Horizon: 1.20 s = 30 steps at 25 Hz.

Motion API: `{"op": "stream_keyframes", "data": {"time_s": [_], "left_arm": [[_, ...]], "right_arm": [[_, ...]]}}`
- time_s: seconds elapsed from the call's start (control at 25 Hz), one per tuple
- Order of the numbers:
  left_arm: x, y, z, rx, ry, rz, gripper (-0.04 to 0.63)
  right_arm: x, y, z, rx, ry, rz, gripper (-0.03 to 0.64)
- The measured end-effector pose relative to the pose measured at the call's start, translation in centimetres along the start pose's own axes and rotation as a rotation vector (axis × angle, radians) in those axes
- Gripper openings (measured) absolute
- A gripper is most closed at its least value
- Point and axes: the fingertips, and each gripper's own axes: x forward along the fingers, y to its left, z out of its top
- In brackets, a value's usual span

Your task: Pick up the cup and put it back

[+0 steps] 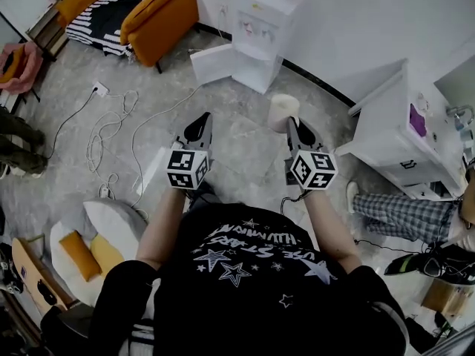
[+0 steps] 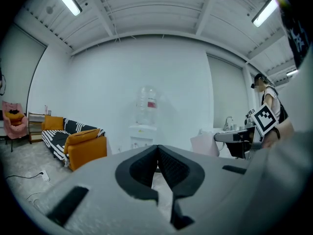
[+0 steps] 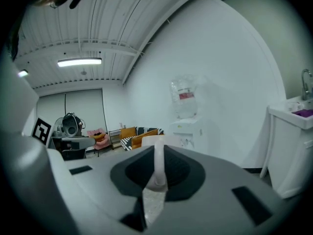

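While both grippers are held out in front of the person, the right gripper [image 1: 292, 127] has its jaws clamped on the thin wall of the cup [image 1: 283, 111], a pale, cream-white one. It sits at the jaw tips, upright as far as the head view shows, with grey marbled floor [image 1: 237, 150] behind it and nothing else touching it. In the right gripper view the cup [image 3: 159, 168] wall runs as a narrow white strip straight up between the dark pads [image 3: 178, 173], and its rim curves over the jaw tips, so the right gripper [image 3: 159, 153] is pinching the cup's wall. The left gripper [image 1: 199, 127] is level with the right one, well apart from the cup. In the left gripper view the left gripper [image 2: 157, 150] has its pads [image 2: 171, 165] pressed together at the tips, with nothing between them. A white water dispenser [image 1: 260, 28] with its door open stands against the wall ahead. An orange sofa [image 1: 152, 17] with a black-and-white striped cover is at upper left, and a white cabinet [image 1: 397, 136] is at right. White cables [image 1: 111, 132] lie loose on the floor at left. Another person's legs in checked trousers [image 1: 393, 213] show at the right edge.
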Motion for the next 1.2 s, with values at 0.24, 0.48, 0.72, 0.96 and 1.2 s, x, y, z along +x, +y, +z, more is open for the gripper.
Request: {"op": "stream_keyframes", "data": {"time_s": [0.24, 0.48, 0.72, 0.96, 1.2], "left_arm": [[-1.7, 0.1, -0.6, 0.02, 0.034, -0.007, 0.009], [-2.3, 2.2, -0.9, 0.016, 0.051, -0.012, 0.009], [-1.1, 9.2, -1.6, -0.017, 0.071, 0.01, 0.009], [1.9, 18.0, -1.8, -0.036, 0.074, 0.013, 0.009], [3.6, 25.7, -2.6, -0.057, 0.104, -0.018, 0.009]], "right_arm": [[0.3, 1.0, -0.4, 0.034, -0.014, 0.002, 0.041], [2.8, 1.9, -0.6, 0.034, -0.005, 0.002, 0.041], [9.4, 3.8, -0.7, 0.04, 0.014, -0.02, 0.041], [17.8, 6.7, -0.5, 0.021, 0.033, -0.038, 0.041], [24.9, 8.8, -1.5, 0.066, 0.052, -0.118, 0.041]]}}
